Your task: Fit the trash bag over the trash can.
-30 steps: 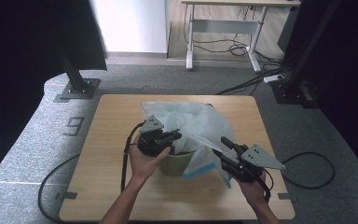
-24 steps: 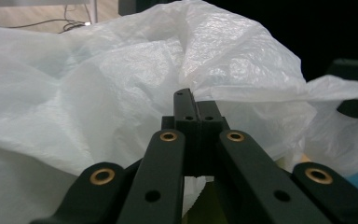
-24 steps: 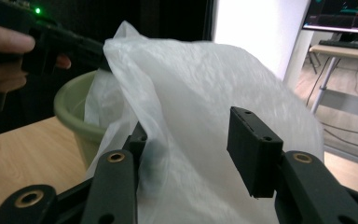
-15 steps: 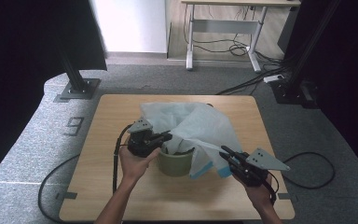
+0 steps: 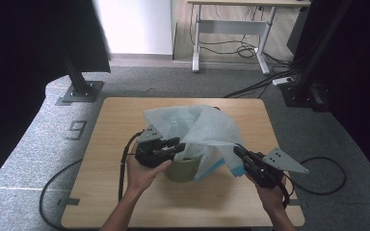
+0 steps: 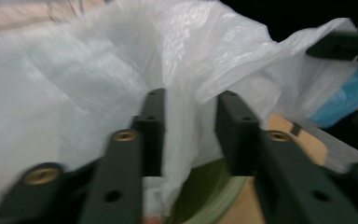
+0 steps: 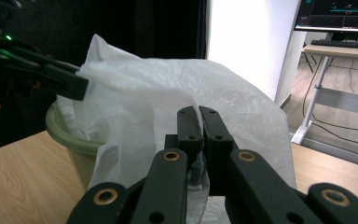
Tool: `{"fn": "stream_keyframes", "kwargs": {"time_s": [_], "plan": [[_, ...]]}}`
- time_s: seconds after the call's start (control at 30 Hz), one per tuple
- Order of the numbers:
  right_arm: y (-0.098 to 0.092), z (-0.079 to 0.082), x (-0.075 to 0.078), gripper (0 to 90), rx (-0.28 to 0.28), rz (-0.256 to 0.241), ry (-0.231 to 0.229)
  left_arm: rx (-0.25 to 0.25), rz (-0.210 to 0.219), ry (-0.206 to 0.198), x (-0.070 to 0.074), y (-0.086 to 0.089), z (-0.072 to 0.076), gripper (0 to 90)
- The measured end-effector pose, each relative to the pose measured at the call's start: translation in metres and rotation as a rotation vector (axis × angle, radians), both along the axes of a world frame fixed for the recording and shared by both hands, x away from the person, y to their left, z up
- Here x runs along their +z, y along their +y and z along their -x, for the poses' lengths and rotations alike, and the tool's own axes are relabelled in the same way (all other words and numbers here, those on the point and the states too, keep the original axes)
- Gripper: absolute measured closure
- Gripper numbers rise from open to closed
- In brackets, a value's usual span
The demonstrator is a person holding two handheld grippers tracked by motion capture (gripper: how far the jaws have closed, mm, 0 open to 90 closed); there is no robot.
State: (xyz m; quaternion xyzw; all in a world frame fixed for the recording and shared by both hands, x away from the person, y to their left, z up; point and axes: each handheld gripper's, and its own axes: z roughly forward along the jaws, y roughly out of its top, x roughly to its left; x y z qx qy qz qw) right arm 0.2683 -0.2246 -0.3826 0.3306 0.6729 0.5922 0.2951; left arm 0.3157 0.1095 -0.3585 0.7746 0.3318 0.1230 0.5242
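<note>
Seen from above: wooden counter (image 5: 125,120) with a small green bin (image 5: 183,168) near its middle, draped in a thin white plastic bag (image 5: 207,127). Bag billows up and to the far side of the bin, with a blue patch (image 5: 217,166) low on its right.

Left of the bin, left gripper (image 5: 173,145) held in a hand (image 5: 144,173) reaching in from the near edge, pointing right toward the bin's rim. In the left gripper view, fingers (image 6: 151,126) spread apart with a fold of bag hanging between them and the green rim just below; released, not yet pinching, though blur leaves the contact unclear. Probably poised to catch the bag's edge at the rim.

Right of the bin, right gripper (image 5: 238,153) in the other hand (image 5: 270,197), pointing left and far into the bag's right side. In the right gripper view, fingers (image 7: 189,128) clenched together on a pinch of white plastic, bin rim beyond to the left. Likely pulling the bag outward to open it or stretch it over the rim.

Black cables trailing off both sides of the counter to a grey carpeted floor (image 5: 43,139).
</note>
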Motion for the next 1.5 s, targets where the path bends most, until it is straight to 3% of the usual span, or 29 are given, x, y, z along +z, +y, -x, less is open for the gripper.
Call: {"fn": "stream_keyframes", "kwargs": {"time_s": [0.1, 0.23, 0.5, 0.63, 0.8, 0.97, 1.03, 1.2, 1.27, 1.5], "plan": [[0.001, -0.002, 0.001, 87.6, 0.001, -0.004, -0.001, 0.010, -0.023, -0.034, 0.008, -0.005, 0.004, 47.0], [0.004, -0.003, 0.004, 88.0, 0.006, -0.006, -0.004, 0.025, -0.044, -0.072, 0.016, -0.014, 0.007, 37.4], [0.013, -0.006, 0.013, 88.2, 0.031, -0.008, -0.022, -0.030, -0.083, -0.088, 0.019, -0.038, 0.003, 35.3], [0.017, -0.007, 0.016, 88.2, 0.049, -0.011, -0.030, -0.010, -0.103, -0.080, 0.018, -0.044, -0.005, 42.9], [0.021, -0.008, 0.018, 88.2, 0.062, -0.013, -0.031, -0.027, -0.113, -0.057, 0.014, -0.047, -0.012, 67.8], [0.019, -0.008, 0.017, 88.0, 0.072, -0.025, -0.025, -0.038, -0.092, -0.032, 0.011, -0.042, -0.018, 88.5], [0.019, -0.007, 0.016, 83.7, 0.081, -0.025, -0.027, -0.035, -0.074, -0.025, 0.012, -0.037, -0.021, 89.6], [0.022, 0.000, 0.013, 57.6, 0.092, 0.001, -0.054, 0.015, -0.018, -0.014, 0.017, -0.018, -0.029, 89.8], [0.022, 0.004, 0.012, 51.4, 0.107, -0.005, -0.060, 0.031, 0.007, -0.004, 0.019, -0.010, -0.032, 89.8], [0.010, 0.013, 0.005, 40.9, 0.141, -0.065, -0.056, 0.094, 0.068, 0.012, 0.021, 0.016, -0.037, 89.9]]}}
